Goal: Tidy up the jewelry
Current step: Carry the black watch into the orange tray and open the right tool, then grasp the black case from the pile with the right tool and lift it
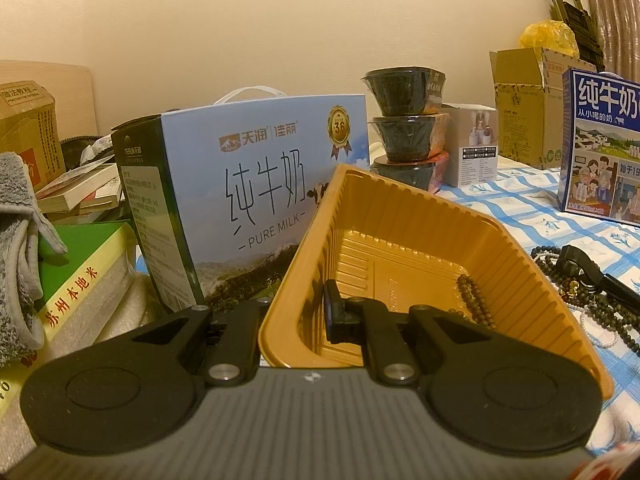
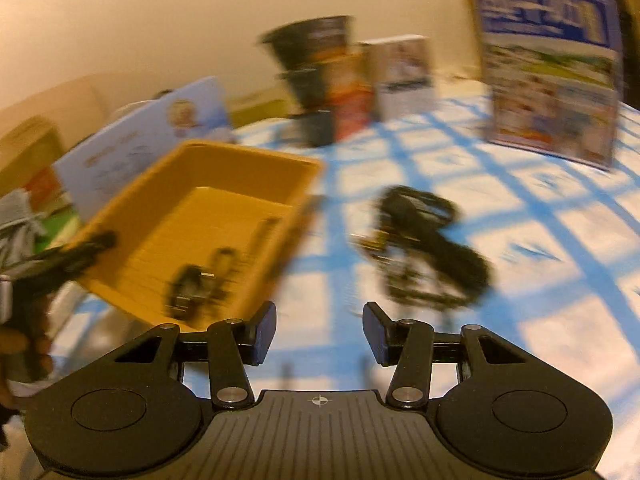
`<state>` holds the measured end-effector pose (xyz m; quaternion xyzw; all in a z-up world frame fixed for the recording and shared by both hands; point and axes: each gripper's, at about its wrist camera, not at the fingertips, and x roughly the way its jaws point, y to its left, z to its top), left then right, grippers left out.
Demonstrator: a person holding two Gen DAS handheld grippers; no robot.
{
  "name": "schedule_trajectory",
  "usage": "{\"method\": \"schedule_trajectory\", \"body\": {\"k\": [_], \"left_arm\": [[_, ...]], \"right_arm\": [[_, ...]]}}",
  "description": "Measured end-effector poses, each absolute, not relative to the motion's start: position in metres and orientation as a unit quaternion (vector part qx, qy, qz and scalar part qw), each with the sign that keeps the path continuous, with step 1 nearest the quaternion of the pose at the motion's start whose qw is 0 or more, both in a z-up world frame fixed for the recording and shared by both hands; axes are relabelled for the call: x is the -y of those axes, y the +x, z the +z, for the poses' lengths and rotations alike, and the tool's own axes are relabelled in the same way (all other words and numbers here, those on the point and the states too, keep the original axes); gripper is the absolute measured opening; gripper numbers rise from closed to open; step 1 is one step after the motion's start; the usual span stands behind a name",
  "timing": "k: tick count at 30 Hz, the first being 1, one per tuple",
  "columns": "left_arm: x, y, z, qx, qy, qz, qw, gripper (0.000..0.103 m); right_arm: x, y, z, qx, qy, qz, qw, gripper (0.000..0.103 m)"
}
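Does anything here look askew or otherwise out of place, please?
Yes: the gold tray is tilted rather than flat, its near wall clamped in the left gripper. One bead strand lies inside it; the other beads lie in a tangled heap on the checked cloth. The right gripper is open and empty.

We are in a lived-in home room. A blue-checked cloth (image 1: 528, 208) covers the tabletop, crowded with household goods: two milk cartons (image 1: 256, 200), stacked instant noodle bowls (image 1: 404, 120), an open cardboard box (image 1: 528, 104), piled books (image 1: 80, 196) and a grey towel (image 1: 20, 240) against a plain cream wall (image 1: 240, 20).
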<state>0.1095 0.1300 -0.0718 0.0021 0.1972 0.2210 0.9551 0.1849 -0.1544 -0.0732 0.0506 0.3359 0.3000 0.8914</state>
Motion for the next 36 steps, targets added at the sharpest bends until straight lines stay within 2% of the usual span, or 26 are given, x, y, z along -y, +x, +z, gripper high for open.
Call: {"method": "schedule_trajectory", "body": {"k": [9,21,29,34,36], "left_arm": [[-0.129,0.11,-0.071,-0.198,0.004,0.222,0.955,0.012],[-0.127,0.109,-0.071,-0.198,0.006,0.221,0.955,0.012],[-0.127,0.109,-0.071,-0.198,0.006,0.221,0.955,0.012],[-0.127,0.109,-0.071,-0.198,0.006,0.221,0.955,0.012],[-0.127,0.109,-0.071,-0.198,0.006,0.221,0.955,0.012]], "right_arm": [[0.199,0.201,-0.086,-0.344,0.0,0.231,0.91,0.048],[0.171,0.262,-0.1,-0.318,-0.107,0.266,0.904,0.048],[0.148,0.288,-0.115,-0.331,-0.154,0.288,0.885,0.048],[0.148,0.296,-0.117,-0.341,-0.139,0.282,0.886,0.035],[0.148,0.297,-0.117,-0.343,-0.139,0.282,0.885,0.034]]}}
